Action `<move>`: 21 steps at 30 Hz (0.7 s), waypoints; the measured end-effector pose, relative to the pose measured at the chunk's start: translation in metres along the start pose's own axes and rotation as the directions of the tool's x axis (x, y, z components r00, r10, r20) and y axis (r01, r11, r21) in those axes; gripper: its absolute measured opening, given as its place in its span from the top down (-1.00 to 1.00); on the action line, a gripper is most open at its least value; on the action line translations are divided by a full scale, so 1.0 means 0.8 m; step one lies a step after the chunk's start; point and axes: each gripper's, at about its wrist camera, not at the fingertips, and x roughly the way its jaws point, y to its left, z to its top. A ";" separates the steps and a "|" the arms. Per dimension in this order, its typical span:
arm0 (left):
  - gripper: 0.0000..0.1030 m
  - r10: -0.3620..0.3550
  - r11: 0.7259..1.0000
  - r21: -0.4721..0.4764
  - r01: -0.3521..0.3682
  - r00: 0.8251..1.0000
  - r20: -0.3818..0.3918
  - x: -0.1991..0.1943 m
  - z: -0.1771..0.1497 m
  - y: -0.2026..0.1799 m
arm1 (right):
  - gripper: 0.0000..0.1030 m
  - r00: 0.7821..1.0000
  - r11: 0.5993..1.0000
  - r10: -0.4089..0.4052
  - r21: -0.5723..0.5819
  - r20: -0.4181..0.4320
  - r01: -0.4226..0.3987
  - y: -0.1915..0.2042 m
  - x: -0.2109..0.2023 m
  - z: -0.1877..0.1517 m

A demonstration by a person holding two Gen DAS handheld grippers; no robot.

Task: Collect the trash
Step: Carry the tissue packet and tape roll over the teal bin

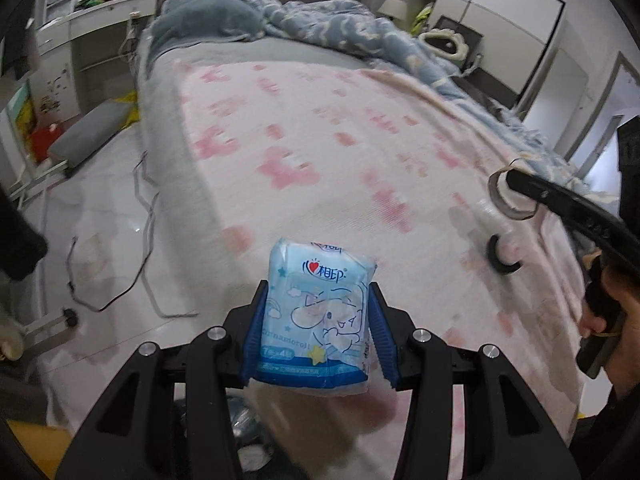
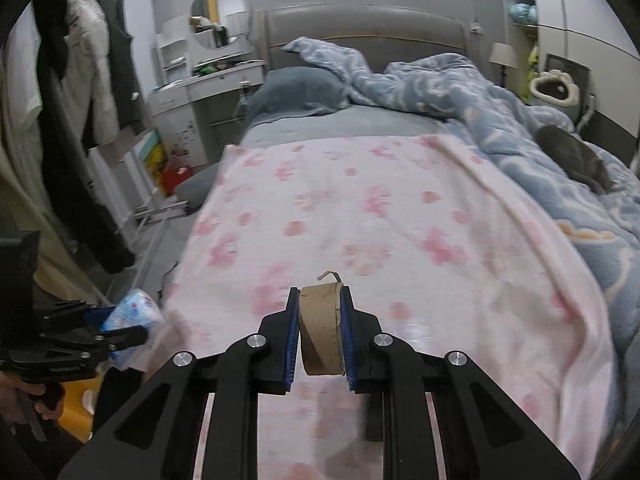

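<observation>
My left gripper (image 1: 318, 320) is shut on a light blue tissue pack (image 1: 320, 312) with a cartoon print, held above the near left corner of the bed. The same pack shows in the right wrist view (image 2: 130, 318) at the far left. My right gripper (image 2: 320, 334) is shut on a brown cardboard tape roll core (image 2: 322, 330), held over the pink blanket (image 2: 380, 220). In the left wrist view the core (image 1: 510, 196) and the right gripper's fingers (image 1: 532, 190) show at the right.
The bed carries a rumpled blue duvet (image 2: 460, 92) and a grey pillow (image 2: 300, 88). A dark grey cat-like shape (image 2: 576, 156) lies on the duvet at right. Cables (image 1: 136, 240) lie on the floor left of the bed. A white desk (image 2: 208, 88) stands at the back left.
</observation>
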 end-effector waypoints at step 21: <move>0.02 0.124 0.982 -0.119 -0.148 0.974 -0.192 -0.046 -0.111 0.131 | 0.63 0.966 0.960 0.233 -0.134 -0.109 -0.247 0.225 0.021 -0.043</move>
